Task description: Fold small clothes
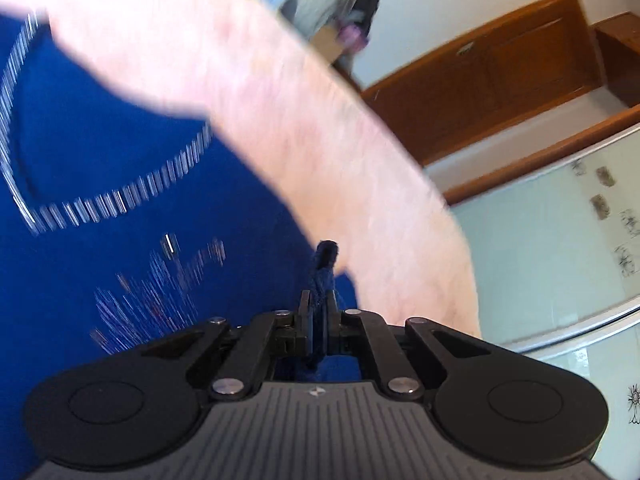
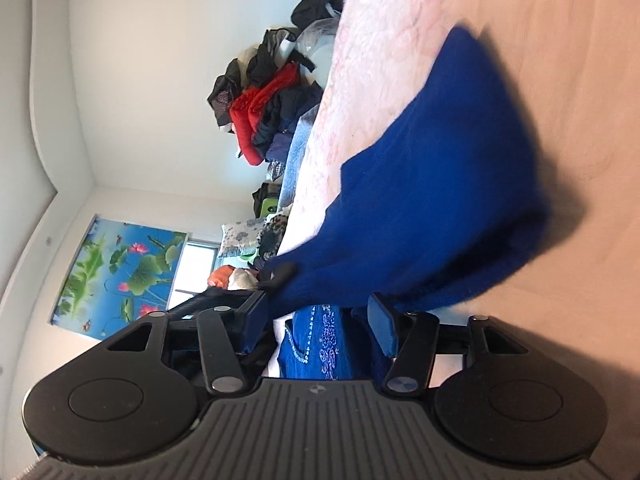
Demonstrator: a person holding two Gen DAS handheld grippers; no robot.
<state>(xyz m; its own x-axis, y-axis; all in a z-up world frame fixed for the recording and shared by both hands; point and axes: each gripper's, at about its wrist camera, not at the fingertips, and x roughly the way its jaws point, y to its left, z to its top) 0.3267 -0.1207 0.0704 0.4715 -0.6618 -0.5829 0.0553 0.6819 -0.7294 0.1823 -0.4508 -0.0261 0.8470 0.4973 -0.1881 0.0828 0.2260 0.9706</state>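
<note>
Left gripper [image 1: 318, 312] clamps blue sweater [image 1: 120, 280] edge; right gripper [image 2: 320, 316] jaws sit apart around fabric. Close right first, then carry both corners level over pink bedspread [image 2: 400, 20].

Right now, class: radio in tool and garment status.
Left tool shut on blue sweater. Right tool open, sweater fabric between its fingers. Sweater on pink bedspread. Nothing blocking.

Blue sweater [image 1: 120, 240] motion-blurred, cut off left, sequin pattern unreadable

Both grippers, left gripper [image 1: 318, 308] and right gripper [image 2: 318, 320], show matte black linkages, silver rivets and ribbed grey housings.
</note>
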